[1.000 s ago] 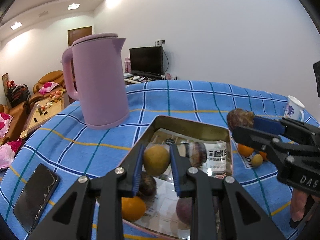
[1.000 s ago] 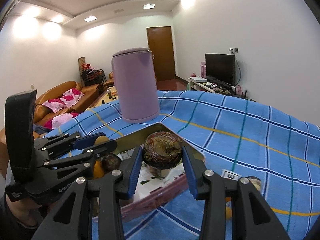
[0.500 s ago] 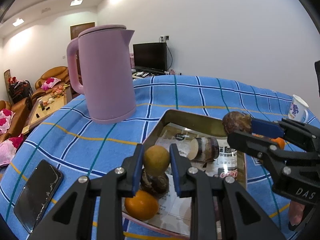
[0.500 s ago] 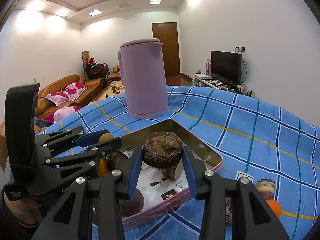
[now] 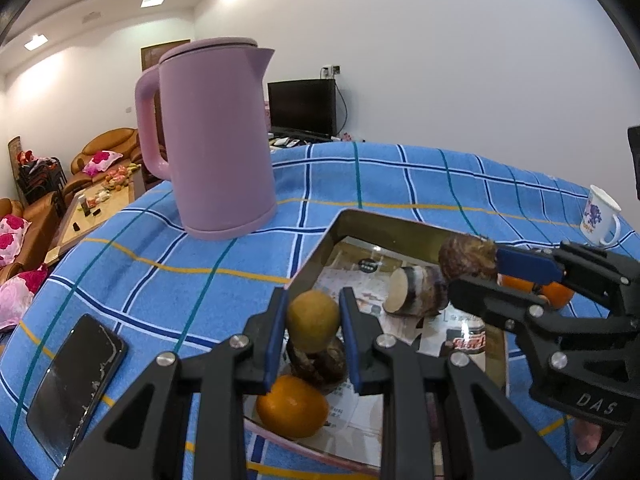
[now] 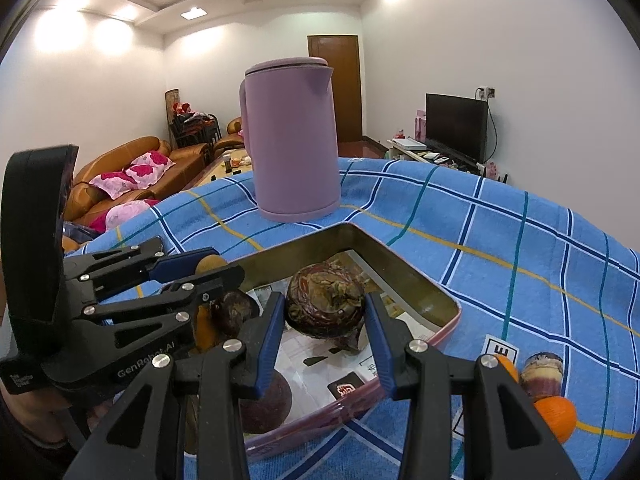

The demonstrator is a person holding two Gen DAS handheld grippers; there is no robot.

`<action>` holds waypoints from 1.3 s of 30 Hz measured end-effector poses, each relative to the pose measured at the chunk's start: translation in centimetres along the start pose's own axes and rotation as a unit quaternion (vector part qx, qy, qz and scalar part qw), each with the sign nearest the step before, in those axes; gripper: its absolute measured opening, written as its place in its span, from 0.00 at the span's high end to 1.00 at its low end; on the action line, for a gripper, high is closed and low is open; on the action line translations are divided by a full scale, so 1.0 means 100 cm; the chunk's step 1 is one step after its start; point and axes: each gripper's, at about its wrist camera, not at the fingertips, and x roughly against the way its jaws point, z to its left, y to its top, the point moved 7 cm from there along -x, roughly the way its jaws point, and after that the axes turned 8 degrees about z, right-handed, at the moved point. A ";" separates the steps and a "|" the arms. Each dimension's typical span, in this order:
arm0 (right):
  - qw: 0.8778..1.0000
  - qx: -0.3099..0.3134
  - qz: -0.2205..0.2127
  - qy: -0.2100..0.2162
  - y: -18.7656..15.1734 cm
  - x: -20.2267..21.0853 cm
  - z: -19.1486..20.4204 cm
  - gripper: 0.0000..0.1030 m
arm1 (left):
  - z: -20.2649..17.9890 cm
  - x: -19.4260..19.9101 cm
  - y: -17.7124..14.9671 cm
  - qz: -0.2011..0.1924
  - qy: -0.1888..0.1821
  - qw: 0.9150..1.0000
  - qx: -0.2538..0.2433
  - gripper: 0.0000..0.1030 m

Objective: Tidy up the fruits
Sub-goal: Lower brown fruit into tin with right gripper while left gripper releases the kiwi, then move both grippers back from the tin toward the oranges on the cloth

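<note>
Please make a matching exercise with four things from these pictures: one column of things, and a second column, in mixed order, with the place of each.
Things:
1. yellow fruit
2. brown bulb
3. phone
4. kettle

Places:
a. flat on the cloth, left of the tin
b. in the left gripper's jaws
c. upright behind the tin
d. in the right gripper's jaws

Pairs: 1-b, 2-d, 3-a, 4-c

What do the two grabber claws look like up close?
Both are black plastic claws with flat, angular arms and shiny silver screws. Each fingertip wears a blue pad. The left gripper has "GenRobot.AI" written in white on its side, and the right gripper shows the white letters "DAS". No cables or sleeves show.
</note>
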 end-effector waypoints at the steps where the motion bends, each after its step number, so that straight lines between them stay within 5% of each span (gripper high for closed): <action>1: 1.000 0.001 0.001 0.000 -0.001 -0.001 0.000 0.58 | -0.001 0.000 0.000 0.000 -0.001 1.000 -0.001 0.74; 12: 1.000 0.022 0.013 -0.001 -0.007 -0.010 0.009 0.58 | -0.006 -0.005 -0.005 0.011 -0.004 1.000 -0.012 0.73; 21: 1.000 0.007 -0.008 -0.009 -0.004 0.010 0.000 0.46 | 0.002 0.010 -0.002 -0.008 0.016 1.000 0.018 0.32; 26: 0.998 -0.010 -0.031 -0.048 -0.009 0.046 -0.033 0.46 | -0.010 0.025 0.005 -0.030 0.001 0.999 0.017 0.25; 33: 0.980 -0.089 -0.036 -0.172 -0.036 0.087 -0.117 0.46 | -0.061 0.032 0.007 -0.039 -0.040 0.998 -0.009 0.21; 39: 0.974 -0.139 0.004 -0.179 -0.059 0.074 -0.145 0.46 | -0.113 0.026 0.003 -0.025 -0.071 0.996 -0.051 0.21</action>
